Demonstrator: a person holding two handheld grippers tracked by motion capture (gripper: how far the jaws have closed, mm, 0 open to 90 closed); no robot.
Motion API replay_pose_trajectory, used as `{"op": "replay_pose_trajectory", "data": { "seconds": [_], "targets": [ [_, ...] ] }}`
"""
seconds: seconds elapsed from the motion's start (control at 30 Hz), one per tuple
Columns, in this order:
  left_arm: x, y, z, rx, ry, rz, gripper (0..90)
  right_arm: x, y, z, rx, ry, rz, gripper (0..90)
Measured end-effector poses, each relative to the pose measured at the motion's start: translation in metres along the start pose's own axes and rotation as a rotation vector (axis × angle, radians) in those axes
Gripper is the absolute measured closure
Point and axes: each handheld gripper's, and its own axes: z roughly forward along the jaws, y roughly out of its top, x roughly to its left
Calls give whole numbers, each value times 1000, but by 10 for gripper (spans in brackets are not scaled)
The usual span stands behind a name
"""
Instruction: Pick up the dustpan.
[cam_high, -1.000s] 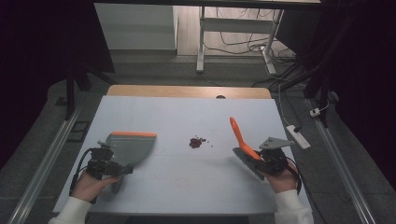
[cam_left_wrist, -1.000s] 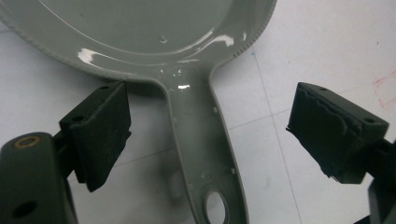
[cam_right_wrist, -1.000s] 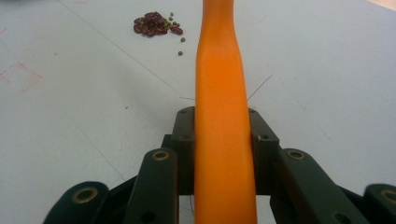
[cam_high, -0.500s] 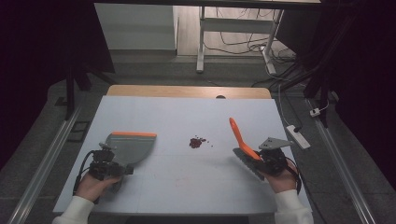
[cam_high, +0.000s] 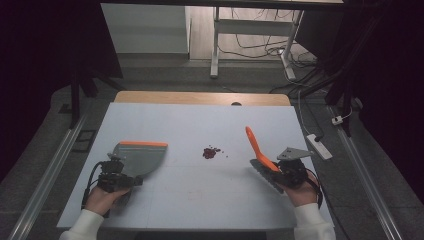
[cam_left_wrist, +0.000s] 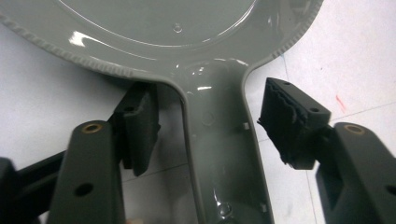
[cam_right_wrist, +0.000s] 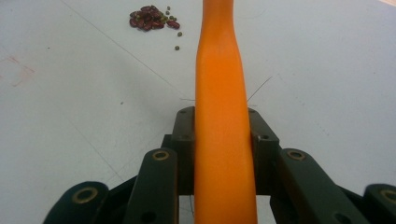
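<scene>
A grey dustpan with an orange front lip lies flat on the white table at the left. My left gripper straddles its handle. The jaws have just been closing, and a gap still shows between each pad and the handle. My right gripper at the right is shut on the orange handle of a brush, which slants up and away; its dark bristles rest near the table. A small pile of dark red beans lies mid-table, ahead of the brush and to its left.
A white power strip lies on the floor just past the table's right edge. A wooden band runs along the table's far edge, with a small dark spot on it. White desk legs and cables stand on the floor beyond.
The left hand has settled slightly closer onto the dustpan's handle. The right hand, the brush and the beans stay where they were.
</scene>
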Motion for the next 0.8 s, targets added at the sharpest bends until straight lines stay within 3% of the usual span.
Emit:
{"op": "replay_pose_trajectory", "data": {
  "seconds": [0.4,0.8],
  "targets": [
    [1,0,-1,-32,0,-20,541,-2,-1,-1,2,-10,-2,699],
    [4,0,-2,-35,2,-33,614,-2,-1,-2,6,-16,-6,699]
  ]
}}
